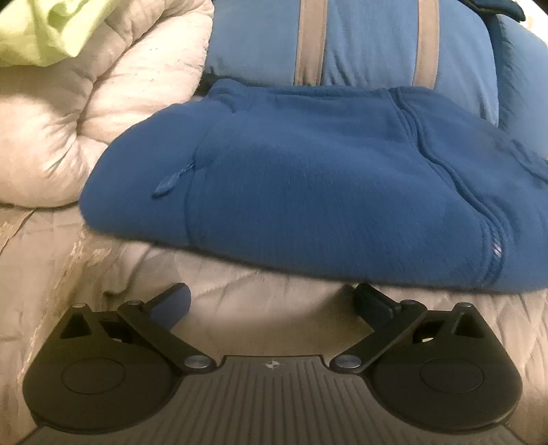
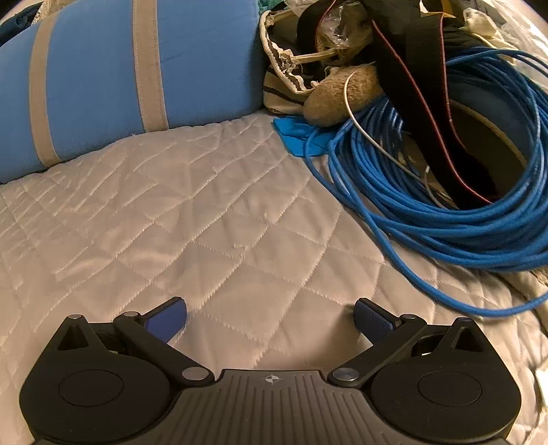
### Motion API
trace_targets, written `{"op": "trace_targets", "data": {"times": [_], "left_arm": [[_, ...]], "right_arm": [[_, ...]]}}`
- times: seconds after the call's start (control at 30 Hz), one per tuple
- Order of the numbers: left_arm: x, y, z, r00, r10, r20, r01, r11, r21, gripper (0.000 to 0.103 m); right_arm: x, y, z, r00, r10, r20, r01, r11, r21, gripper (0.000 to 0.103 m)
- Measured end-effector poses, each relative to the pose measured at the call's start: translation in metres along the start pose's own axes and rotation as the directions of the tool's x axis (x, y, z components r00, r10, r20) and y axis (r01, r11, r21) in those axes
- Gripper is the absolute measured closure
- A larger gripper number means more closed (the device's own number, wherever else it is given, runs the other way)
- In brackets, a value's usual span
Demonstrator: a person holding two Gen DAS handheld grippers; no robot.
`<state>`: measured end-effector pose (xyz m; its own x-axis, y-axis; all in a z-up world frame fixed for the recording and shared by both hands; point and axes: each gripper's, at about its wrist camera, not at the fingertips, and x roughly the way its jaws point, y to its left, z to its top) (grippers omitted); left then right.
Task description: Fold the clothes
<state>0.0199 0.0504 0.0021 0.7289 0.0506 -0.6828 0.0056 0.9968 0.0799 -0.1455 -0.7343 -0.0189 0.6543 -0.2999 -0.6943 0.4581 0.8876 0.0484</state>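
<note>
A dark blue fleece jacket (image 1: 308, 178) lies folded in a thick bundle on the quilted beige bedspread (image 1: 274, 308), its zipper seam running down the right side. My left gripper (image 1: 272, 301) is open and empty, just in front of the jacket's near edge, not touching it. My right gripper (image 2: 270, 316) is open and empty over bare bedspread (image 2: 205, 222); the jacket is not in the right wrist view.
A light blue pillow with grey stripes (image 1: 359, 41) lies behind the jacket and also shows in the right wrist view (image 2: 102, 78). A rolled beige comforter (image 1: 85, 113) and a yellow-green cloth (image 1: 41, 30) sit at left. A blue cable coil (image 2: 445, 205), bags and clutter (image 2: 342, 68) fill the right.
</note>
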Motion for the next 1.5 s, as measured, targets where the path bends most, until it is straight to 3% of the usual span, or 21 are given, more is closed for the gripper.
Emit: {"op": "trace_targets", "data": {"times": [0.23, 0.4, 0.63, 0.83, 1.5], "left_arm": [[0.019, -0.002, 0.016, 1.0, 0.015, 0.017, -0.015, 1.0, -0.001, 0.0], [0.026, -0.001, 0.016, 0.997, 0.002, 0.076, -0.003, 1.0, 0.008, 0.0], [0.022, -0.006, 0.001, 0.986, 0.031, 0.164, -0.032, 0.999, 0.006, 0.0], [0.025, -0.005, 0.004, 0.985, 0.028, 0.172, -0.03, 1.0, 0.005, 0.0], [0.024, -0.004, 0.004, 0.984, 0.029, 0.178, -0.031, 0.999, 0.006, 0.0]], "right_arm": [[0.013, 0.0, 0.013, 1.0, 0.009, 0.005, -0.009, 1.0, 0.009, 0.0], [0.027, 0.001, 0.023, 1.0, 0.005, 0.021, -0.005, 1.0, -0.006, 0.0], [0.035, -0.003, 0.014, 0.991, 0.035, 0.133, -0.035, 0.999, 0.002, 0.0], [0.034, -0.007, 0.013, 0.986, 0.058, 0.155, -0.064, 0.998, 0.029, 0.0], [0.032, -0.005, 0.01, 0.985, 0.034, 0.168, -0.037, 0.999, 0.016, 0.0]]}}
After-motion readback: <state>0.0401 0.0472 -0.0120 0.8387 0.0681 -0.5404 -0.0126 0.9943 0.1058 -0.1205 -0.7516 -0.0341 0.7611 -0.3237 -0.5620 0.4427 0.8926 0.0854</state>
